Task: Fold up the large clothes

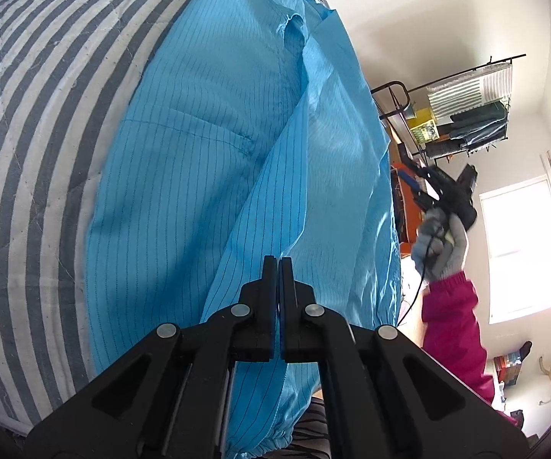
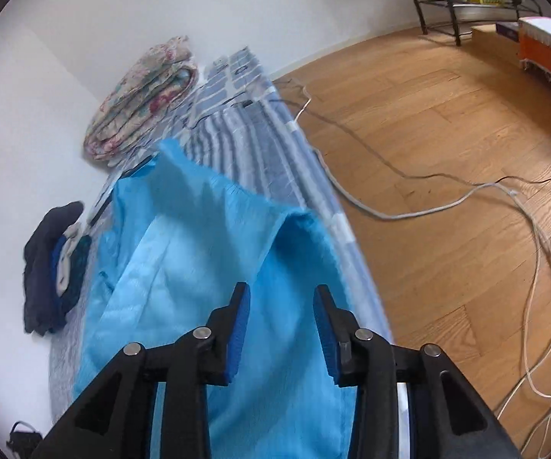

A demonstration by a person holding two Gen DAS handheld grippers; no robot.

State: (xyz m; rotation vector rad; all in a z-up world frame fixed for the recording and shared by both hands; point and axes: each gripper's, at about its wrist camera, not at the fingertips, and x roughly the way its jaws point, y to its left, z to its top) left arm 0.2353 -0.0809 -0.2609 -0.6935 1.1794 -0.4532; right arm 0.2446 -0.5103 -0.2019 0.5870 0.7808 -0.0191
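A large bright blue garment [image 1: 199, 145] with thin dark pinstripes lies spread on the striped bed cover [image 1: 38, 114]. Its right half is lifted into a paler, backlit fold. My left gripper [image 1: 278, 264] is shut on the edge of that fold, low in the left wrist view. My right gripper [image 2: 281, 294] is open above the blue garment [image 2: 199, 260], with cloth behind its blue pads [image 2: 241, 329] but nothing pinched. In the left wrist view the right gripper [image 1: 418, 185] is in the air off the bed's right side, held by a grey-gloved hand [image 1: 441, 248] with a magenta sleeve.
A folded floral quilt [image 2: 141, 99] and a pile of dark clothes [image 2: 53, 264] lie on the bed by the white wall. Grey and white cables [image 2: 428, 199] trail over the wooden floor. A black rack [image 1: 466, 114] and a bright window [image 1: 520, 248] stand to the right.
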